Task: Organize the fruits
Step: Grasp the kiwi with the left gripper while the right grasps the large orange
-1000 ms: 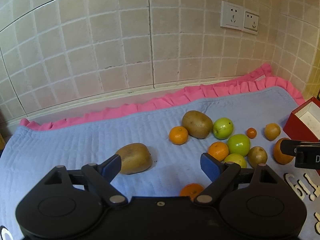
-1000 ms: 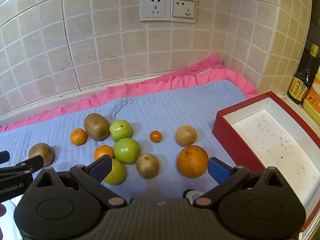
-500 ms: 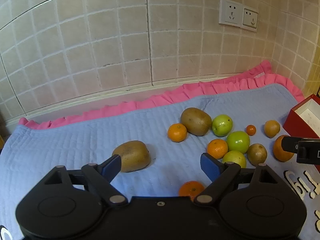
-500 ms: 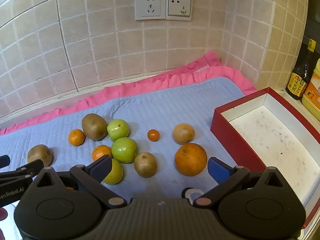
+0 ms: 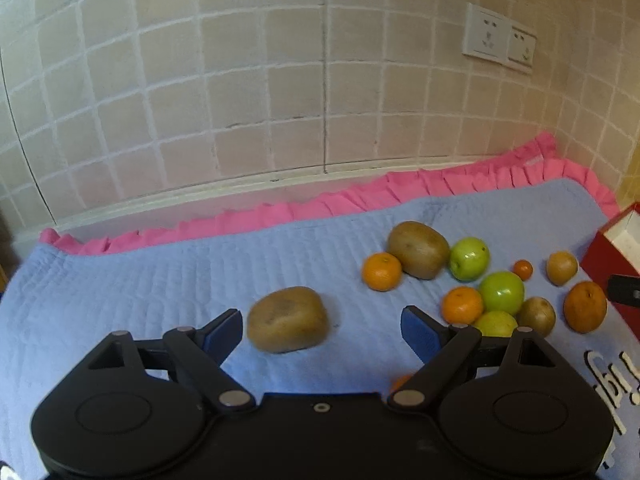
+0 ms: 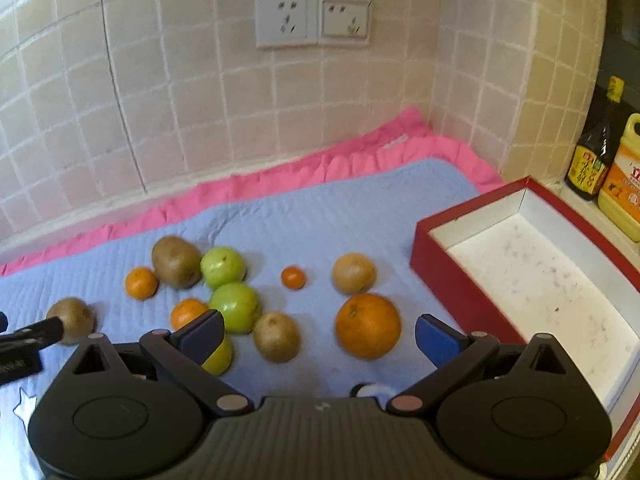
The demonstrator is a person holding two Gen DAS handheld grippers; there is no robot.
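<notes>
The left hand-held gripper (image 5: 322, 328) is hovering released over the blue mat (image 5: 160, 280), its jaws spread wide, with a lone kiwi (image 5: 287, 319) lying just ahead between the fingers, untouched. The right hand-held gripper (image 6: 318, 338) is also hanging released and empty, its jaws framing a big orange (image 6: 367, 326) and a small kiwi (image 6: 277, 336) on the mat. The rest of the fruit is lying clustered nearby: green apples (image 6: 235, 307), mandarins (image 6: 141, 282), a large kiwi (image 6: 176, 261) and a tiny orange (image 6: 293, 277). A red box (image 6: 452, 280) with a white inside is sitting just right of the fruit. Two bottles (image 6: 596, 152) are standing beyond it.
</notes>
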